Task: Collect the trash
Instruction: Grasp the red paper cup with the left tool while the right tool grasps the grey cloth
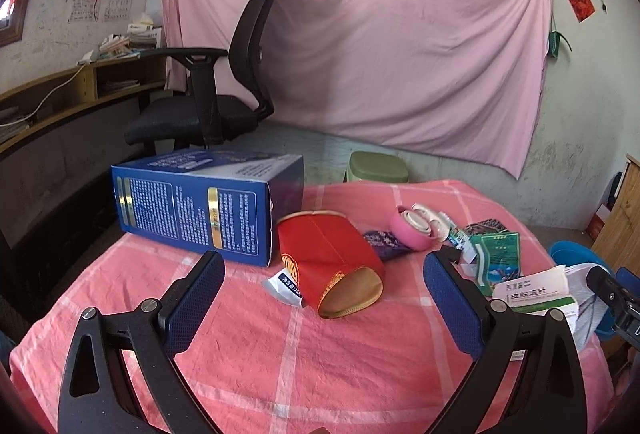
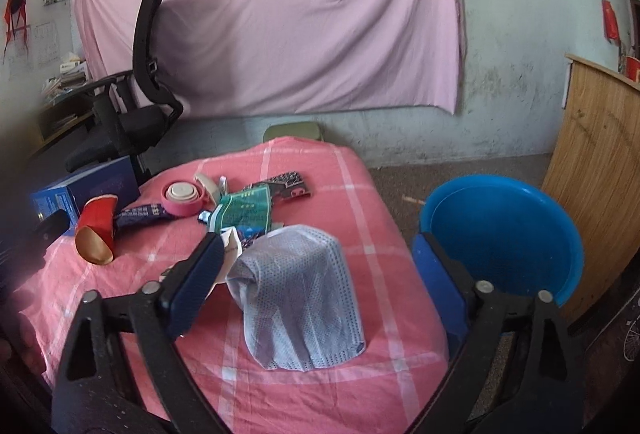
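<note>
Trash lies on a pink checked tablecloth (image 1: 280, 362). My left gripper (image 1: 324, 270) is open and empty, its fingers either side of a red and gold paper tube (image 1: 332, 262) with a small silver sachet (image 1: 284, 286) beside it. A blue box (image 1: 200, 202) lies behind. A pink round case (image 1: 412, 230), a purple wrapper (image 1: 384, 244) and green packets (image 1: 496, 254) lie to the right. My right gripper (image 2: 320, 254) is open and empty around a crumpled grey mesh bag (image 2: 300, 294). A blue basin (image 2: 504, 234) sits off the table's right edge.
A black office chair (image 1: 224, 94) stands behind the table by a wooden desk (image 1: 60, 102). A green stool (image 1: 376, 168) is beyond the far edge. A wooden cabinet (image 2: 596, 162) stands right of the basin. A pink sheet (image 1: 360, 46) hangs on the wall.
</note>
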`<state>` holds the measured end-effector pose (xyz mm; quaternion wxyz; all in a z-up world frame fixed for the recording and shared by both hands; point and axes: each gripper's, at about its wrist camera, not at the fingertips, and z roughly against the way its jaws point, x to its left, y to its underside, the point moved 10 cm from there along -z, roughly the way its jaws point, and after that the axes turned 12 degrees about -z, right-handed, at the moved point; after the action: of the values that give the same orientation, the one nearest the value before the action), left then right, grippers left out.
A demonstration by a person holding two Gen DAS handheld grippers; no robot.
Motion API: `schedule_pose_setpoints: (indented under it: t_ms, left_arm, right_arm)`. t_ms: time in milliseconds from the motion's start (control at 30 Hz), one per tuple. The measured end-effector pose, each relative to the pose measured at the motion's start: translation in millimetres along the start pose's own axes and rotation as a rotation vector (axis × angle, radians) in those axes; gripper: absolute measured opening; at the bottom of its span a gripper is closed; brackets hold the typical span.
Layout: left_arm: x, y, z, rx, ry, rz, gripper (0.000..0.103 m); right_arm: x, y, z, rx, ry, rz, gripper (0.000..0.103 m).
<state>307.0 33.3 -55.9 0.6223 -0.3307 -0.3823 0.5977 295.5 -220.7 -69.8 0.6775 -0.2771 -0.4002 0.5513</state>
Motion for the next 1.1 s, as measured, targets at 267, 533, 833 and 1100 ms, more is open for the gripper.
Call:
schedule_pose_setpoints:
  t_ms: [267,533,833,1100]
  left_arm:
    - [-2,2,-26,0.070,0.007,-0.002,0.097]
    - [-7,10,-47,0.143,0.030,-0.007,0.089]
    - [-6,22,-70,0.241,0.030,0.005,0.082]
    - [-5,26,-75,0.268,0.029,0.006,0.052]
  right_arm:
    - [13,6,-19,0.092,-0.053,0.026,0.081]
    - [31,8,-24,0.103,-0.095,0.087,0.058]
    - [38,9,-25,0.096,-0.119,0.105,0.058]
    - [40,10,-24,0.094,-0.129,0.108,0.058]
